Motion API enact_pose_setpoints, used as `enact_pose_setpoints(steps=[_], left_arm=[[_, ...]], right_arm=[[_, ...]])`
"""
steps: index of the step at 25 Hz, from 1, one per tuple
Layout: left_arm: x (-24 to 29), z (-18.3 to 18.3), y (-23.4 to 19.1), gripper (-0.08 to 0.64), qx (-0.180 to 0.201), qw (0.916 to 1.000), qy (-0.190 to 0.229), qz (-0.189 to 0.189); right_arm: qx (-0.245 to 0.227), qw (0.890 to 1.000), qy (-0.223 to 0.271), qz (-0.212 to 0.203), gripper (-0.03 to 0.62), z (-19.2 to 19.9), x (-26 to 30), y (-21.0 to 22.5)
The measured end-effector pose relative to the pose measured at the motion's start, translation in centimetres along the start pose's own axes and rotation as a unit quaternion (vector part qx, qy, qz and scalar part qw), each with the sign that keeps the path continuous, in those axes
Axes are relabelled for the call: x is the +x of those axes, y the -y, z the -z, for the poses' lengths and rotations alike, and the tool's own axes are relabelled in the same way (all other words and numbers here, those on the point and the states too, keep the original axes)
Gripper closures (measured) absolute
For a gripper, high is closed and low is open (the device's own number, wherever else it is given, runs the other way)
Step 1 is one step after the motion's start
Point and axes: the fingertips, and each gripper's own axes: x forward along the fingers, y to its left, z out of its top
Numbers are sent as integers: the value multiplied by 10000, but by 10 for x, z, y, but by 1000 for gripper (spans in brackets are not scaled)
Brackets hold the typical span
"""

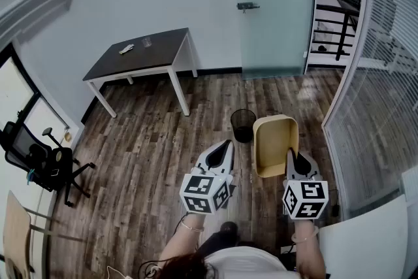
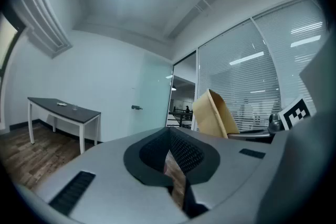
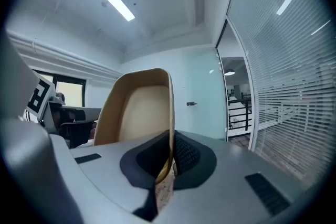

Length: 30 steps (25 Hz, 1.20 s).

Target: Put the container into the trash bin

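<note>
A tan open-topped container [image 1: 274,144] hangs above the wood floor, tipped on its side with the opening toward me. My right gripper [image 1: 292,157] is shut on its near right rim. In the right gripper view the thin container wall [image 3: 136,113] is pinched between the pads of the right gripper [image 3: 171,152]. A small black mesh trash bin [image 1: 243,124] stands on the floor just left of and beyond the container. My left gripper [image 1: 224,147] is held beside it at about the same height, jaws together with nothing in them. The left gripper view shows the container [image 2: 212,113] off to the right.
A dark-topped white-legged table [image 1: 144,52] stands by the far wall with small items on it. A frosted glass door [image 1: 271,10] and a glass wall with blinds [image 1: 375,75] close off the right. A black office chair [image 1: 39,160] sits at the left.
</note>
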Motion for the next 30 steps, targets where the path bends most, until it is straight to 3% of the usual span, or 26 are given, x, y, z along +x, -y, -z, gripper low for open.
enact_pose_setpoints(steps=[14, 30], left_arm=[[44, -5, -73, 541, 28, 9998, -78, 171], [126, -15, -198, 541, 59, 9994, -168, 306]], right_arm=[[110, 9997, -56, 204, 594, 1, 75, -18], [22, 9996, -163, 216, 594, -18, 219, -59]])
